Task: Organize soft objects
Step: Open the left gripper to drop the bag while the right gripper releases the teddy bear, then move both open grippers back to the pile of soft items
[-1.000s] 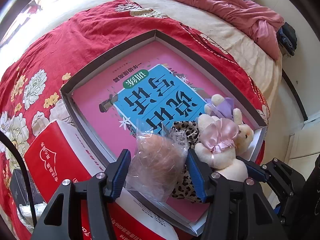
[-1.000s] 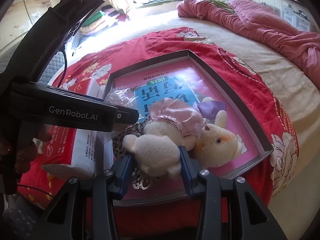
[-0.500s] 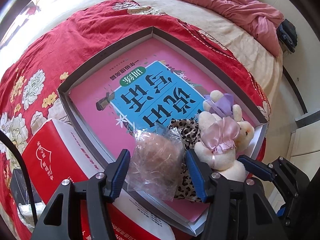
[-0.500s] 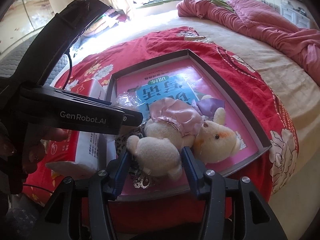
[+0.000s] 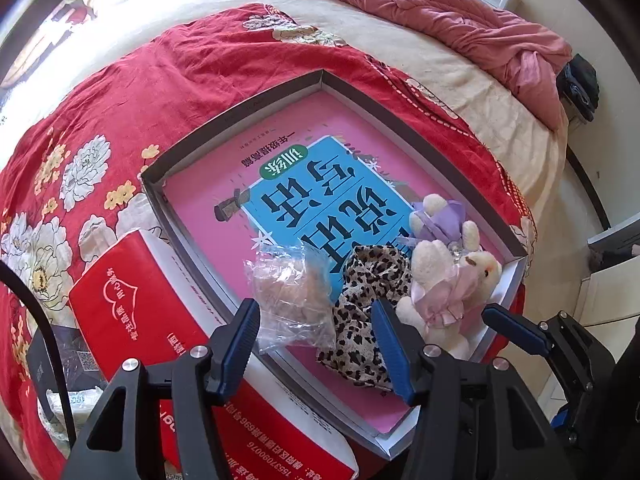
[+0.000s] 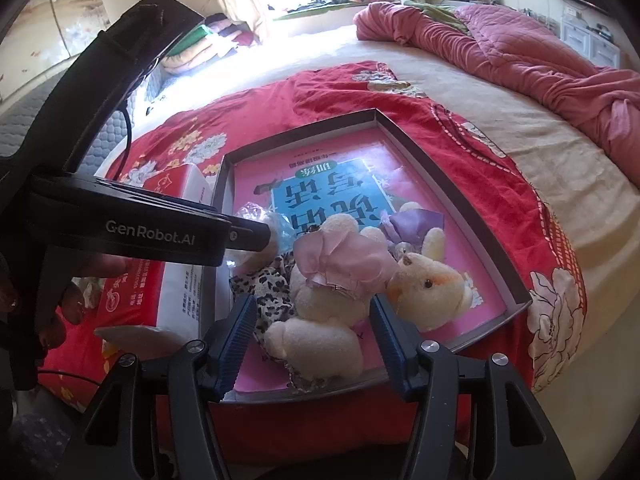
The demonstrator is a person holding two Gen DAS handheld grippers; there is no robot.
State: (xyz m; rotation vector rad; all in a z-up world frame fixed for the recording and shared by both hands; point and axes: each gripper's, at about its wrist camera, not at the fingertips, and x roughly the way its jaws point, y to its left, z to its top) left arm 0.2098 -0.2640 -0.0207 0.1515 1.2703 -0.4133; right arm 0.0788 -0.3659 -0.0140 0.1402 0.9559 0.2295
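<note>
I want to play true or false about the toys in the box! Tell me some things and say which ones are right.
1. The bunny wears a pink dress. True.
2. The leopard cloth lies outside the box. False: it lies inside, between the plastic bag and the bunny.
3. Both grippers are open. True: the left gripper and the right gripper hold nothing.
4. The box sits on a bare wooden floor. False: it sits on a red flowered blanket.
5. The tissue pack is inside the box. False: it lies beside it.
</note>
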